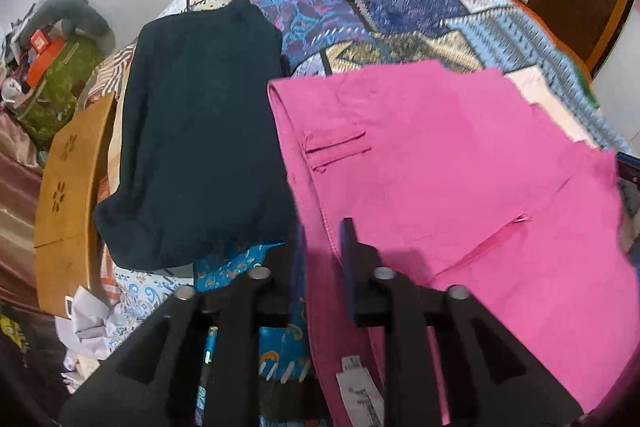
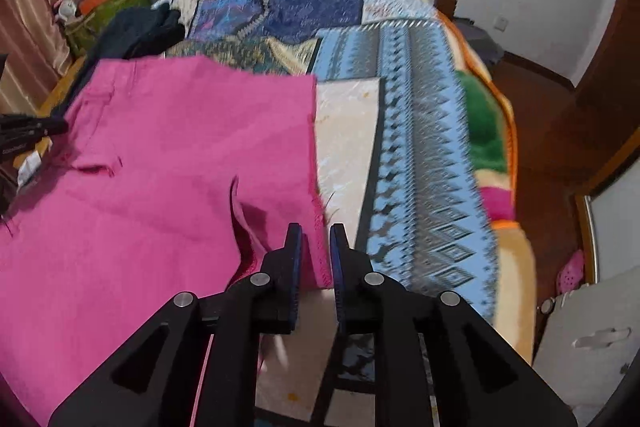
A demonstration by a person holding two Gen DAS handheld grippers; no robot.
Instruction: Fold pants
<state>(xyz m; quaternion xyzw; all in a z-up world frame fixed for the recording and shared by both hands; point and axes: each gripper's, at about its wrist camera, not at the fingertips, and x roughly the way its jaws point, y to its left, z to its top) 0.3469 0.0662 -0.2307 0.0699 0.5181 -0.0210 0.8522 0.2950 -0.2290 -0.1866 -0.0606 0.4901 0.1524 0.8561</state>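
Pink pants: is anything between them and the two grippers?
Nothing visible. The left gripper and right gripper each already have an edge of the pink pants between their fingers. The dark garment lies beside them.

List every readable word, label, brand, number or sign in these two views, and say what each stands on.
None can be read.
White care tag on the pink cotton pants: print too blurred.
Pale lettering on the black left gripper at the right-wrist view's edge: too small.
Orange box in the floor clutter: marking blurred.
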